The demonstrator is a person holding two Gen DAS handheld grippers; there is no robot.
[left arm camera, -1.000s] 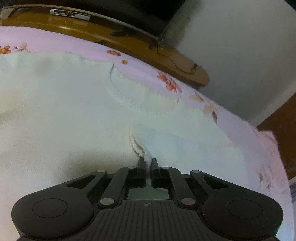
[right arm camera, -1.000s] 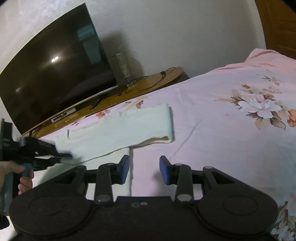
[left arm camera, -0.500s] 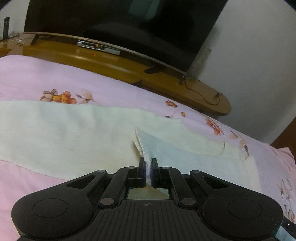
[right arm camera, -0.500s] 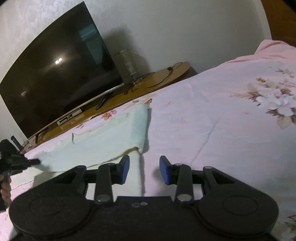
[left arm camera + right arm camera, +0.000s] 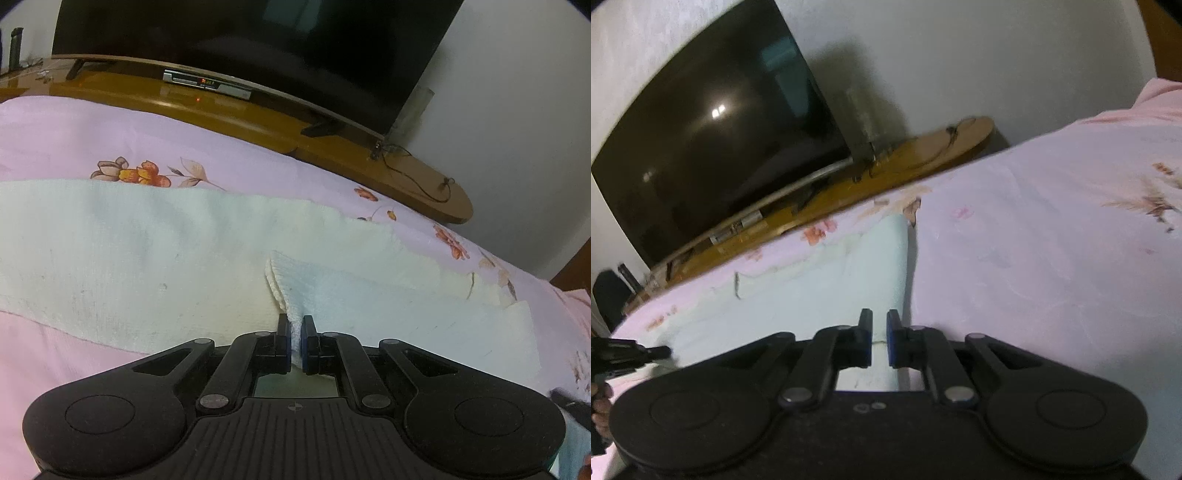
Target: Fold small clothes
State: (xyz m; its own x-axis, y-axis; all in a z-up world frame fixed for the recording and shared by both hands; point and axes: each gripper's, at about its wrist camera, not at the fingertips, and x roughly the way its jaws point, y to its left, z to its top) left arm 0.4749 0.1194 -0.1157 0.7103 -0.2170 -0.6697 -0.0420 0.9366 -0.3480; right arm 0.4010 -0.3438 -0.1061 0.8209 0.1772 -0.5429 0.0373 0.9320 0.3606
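a home bedroom: a bed (image 5: 229, 147) with a pink floral sheet, facing a television (image 5: 713, 147) on a wooden stand (image 5: 258, 122).

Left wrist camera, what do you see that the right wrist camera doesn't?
Only left: the fold of cloth pinched in the left claw. Only right: the right claw, which has just been closing over the cloth's edge, grip unclear, and a hand at the picture's edge. Both: the cloth, TV, wooden stand and pink bedsheet.
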